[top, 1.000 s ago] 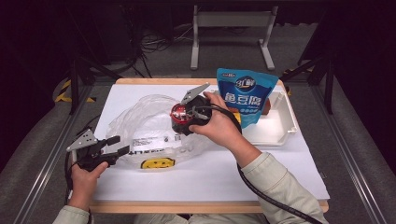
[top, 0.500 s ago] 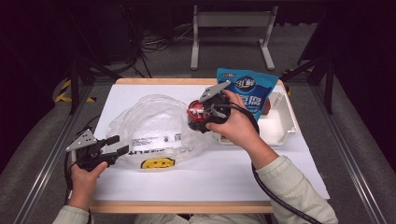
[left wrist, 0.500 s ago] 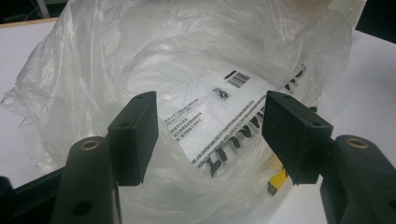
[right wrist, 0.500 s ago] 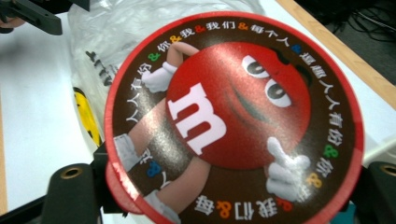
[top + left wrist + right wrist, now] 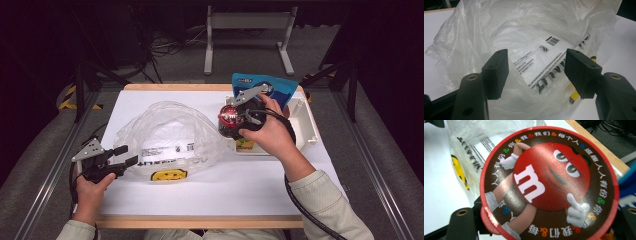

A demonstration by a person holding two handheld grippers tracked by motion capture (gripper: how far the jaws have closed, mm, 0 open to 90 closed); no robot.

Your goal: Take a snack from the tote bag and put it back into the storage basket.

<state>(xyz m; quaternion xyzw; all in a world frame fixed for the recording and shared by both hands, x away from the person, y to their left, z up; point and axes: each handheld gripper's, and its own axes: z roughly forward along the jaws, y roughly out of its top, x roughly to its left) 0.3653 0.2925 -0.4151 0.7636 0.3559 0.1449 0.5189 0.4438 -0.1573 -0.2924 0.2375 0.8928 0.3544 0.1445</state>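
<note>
A round red M&M's tub point(image 5: 230, 120) sits clamped between the fingers of the right gripper point(image 5: 235, 119), held in the air just beside the near left corner of a white tray point(image 5: 309, 125). In the right gripper view the tub's lid point(image 5: 549, 185) faces the camera: a red candy figure with a white "m", ringed by coloured Chinese characters on dark brown. What is inside the tub cannot be seen.

The white tray lies at the right side of the surface point(image 5: 225, 185). A blue snack pouch point(image 5: 270, 86) stands propped at its far end, and a small yellow-and-green item point(image 5: 245, 145) shows at its near left corner, partly hidden by the right hand point(image 5: 267, 132); what it is cannot be told.

One large clear plastic bag point(image 5: 167, 135) lies crumpled across the middle of the surface, printed with black text, a barcode and a yellow mark near its front edge. In the left gripper view the bag point(image 5: 529, 45) looks puffed and hollow, with nothing visible inside it.

The left gripper point(image 5: 125, 156) rests low at the bag's left edge, its fingers point(image 5: 496, 72) apart with only the bag's film before them, gripping nothing.

Counted: one tub, one tray, one pouch, one bag, two grippers.

Between tub and bag nothing intervenes; the bag's right edge lies just beside the tub. Beyond the surface stand a grey metal frame point(image 5: 247, 30) and loose cables point(image 5: 170, 45) on the floor.
</note>
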